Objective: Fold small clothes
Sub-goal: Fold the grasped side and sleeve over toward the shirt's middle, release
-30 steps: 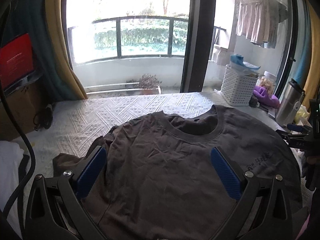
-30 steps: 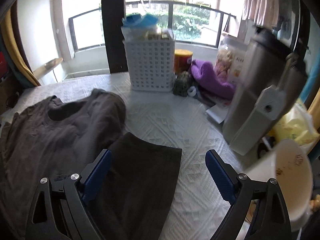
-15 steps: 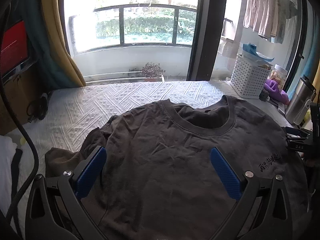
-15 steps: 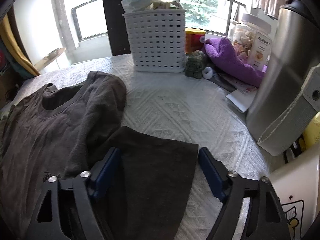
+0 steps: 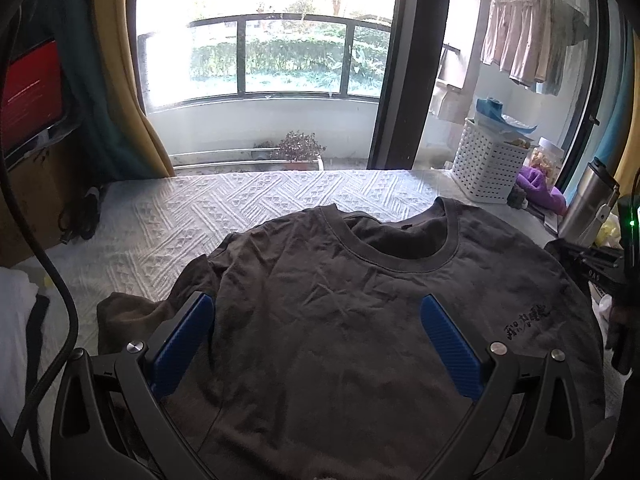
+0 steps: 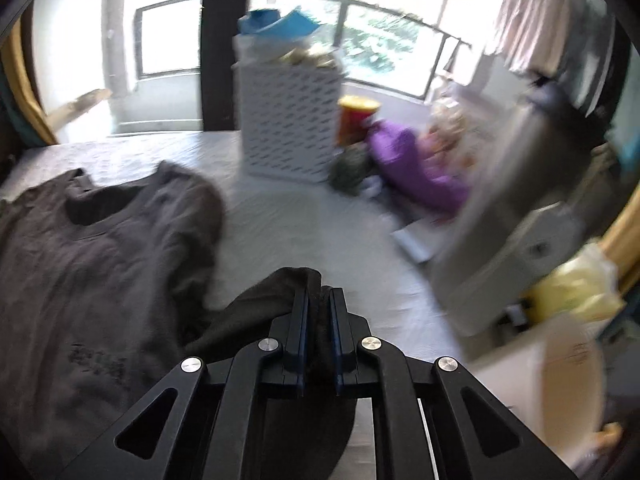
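A dark grey T-shirt [image 5: 340, 320] lies front up on the white textured table cover [image 5: 240, 208], collar towards the window. My left gripper [image 5: 318, 316] hovers open over the shirt's chest, its blue pads wide apart with nothing pinched. In the right wrist view the same shirt [image 6: 92, 248] spreads to the left, and my right gripper [image 6: 319, 300] is shut on the shirt's right sleeve [image 6: 276, 292], which bunches up between the pads. That gripper's dark body [image 5: 600, 268] shows at the right edge of the left wrist view.
A white plastic basket [image 6: 288, 120] stands at the back right, with a purple cloth [image 6: 416, 168], a yellow-lidded jar [image 6: 352, 120] and a steel flask [image 6: 520, 208] beside it. A white bowl [image 6: 560, 380] sits near the right edge. A cable [image 5: 52, 280] hangs at the left.
The right gripper's jaws have come together from wide open onto the shirt's sleeve, gathering it up. The left gripper has stayed open over the chest.
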